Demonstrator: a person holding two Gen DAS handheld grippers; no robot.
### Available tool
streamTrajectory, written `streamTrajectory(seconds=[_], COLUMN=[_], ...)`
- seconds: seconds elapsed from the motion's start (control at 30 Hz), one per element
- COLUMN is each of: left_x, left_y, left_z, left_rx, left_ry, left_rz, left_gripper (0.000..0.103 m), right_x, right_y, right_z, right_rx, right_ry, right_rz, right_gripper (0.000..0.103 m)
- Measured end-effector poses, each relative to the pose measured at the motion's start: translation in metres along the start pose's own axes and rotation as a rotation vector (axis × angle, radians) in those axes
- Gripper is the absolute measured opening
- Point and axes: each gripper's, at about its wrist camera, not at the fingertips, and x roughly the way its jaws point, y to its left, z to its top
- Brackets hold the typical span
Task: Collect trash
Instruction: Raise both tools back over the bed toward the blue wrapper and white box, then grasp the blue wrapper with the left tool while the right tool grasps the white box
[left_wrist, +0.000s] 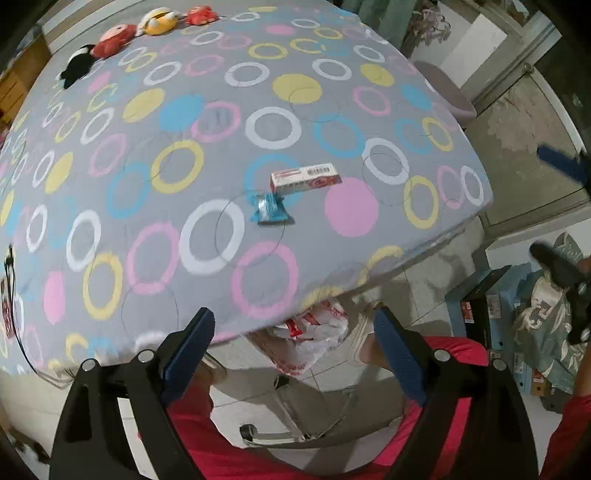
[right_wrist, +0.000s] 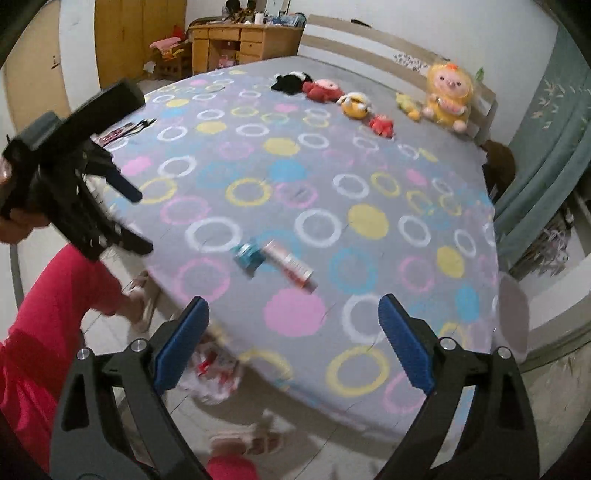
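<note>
The left gripper (left_wrist: 293, 341) hangs off the bed's (left_wrist: 207, 155) edge, jaws apart and empty. On the sheet near that edge lie a blue wrapper (left_wrist: 269, 210) and, just beside it, a box (left_wrist: 306, 179). The right gripper (right_wrist: 293, 341) – jaws apart, empty – faces both. A bag (left_wrist: 317, 332) sits on the floor below.

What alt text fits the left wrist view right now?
The open left gripper hovers off the corner of a bed with a circle-patterned sheet, where a small box and a blue wrapper lie touching. A plastic bag sits on the floor below the bed edge.
</note>
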Motion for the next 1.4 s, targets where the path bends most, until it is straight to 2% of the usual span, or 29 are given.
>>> streamTrajectory(seconds=[0.17, 0.3, 0.5, 0.8, 1.1, 1.13, 1.17, 1.33, 1.4], left_x=[0.023, 0.046, 0.089, 0.142, 0.174, 0.177, 0.181, 0.195, 0.2], left_y=[0.004, 0.008, 0.018, 0.039, 0.047, 0.048, 0.049, 0.051, 0.051], left_z=[0.035, 0.054, 0.072, 0.088, 0.099, 0.099, 0.099, 0.099, 0.1], left_rx=[0.002, -0.006, -0.021, -0.061, -0.062, -0.062, -0.065, -0.077, -0.079], left_ry=[0.037, 0.065, 0.115, 0.18, 0.197, 0.197, 0.202, 0.215, 0.22], left_rz=[0.013, -0.004, 0.008, -0.005, -0.007, -0.002, -0.002, -0.005, -0.01], left_gripper=[0.086, 0.086, 0.086, 0.086, 0.086, 0.086, 0.086, 0.086, 0.086], right_x=[0.029, 0.061, 0.113, 0.194, 0.263, 0.272, 0.279, 0.307, 0.313], right_y=[-0.024, -0.037, -0.05, -0.041, -0.024, -0.023, -0.021, -0.014, -0.013], right_z=[0.026, 0.04, 0.052, 0.037, 0.026, 0.024, 0.022, 0.009, 0.006], right_rx=[-0.071, -0.112, -0.135, -0.235, -0.31, -0.315, -0.319, -0.335, -0.335], right_ry=[0.02, 0.051, 0.086, 0.212, 0.3, 0.311, 0.322, 0.376, 0.377], right_rz=[0.026, 0.136, 0.204, 0.194, 0.263, 0.27, 0.277, 0.285, 0.288], right_gripper=[0.091, 0.091, 0.091, 0.091, 0.09, 0.087, 0.079, 0.077, 0.071])
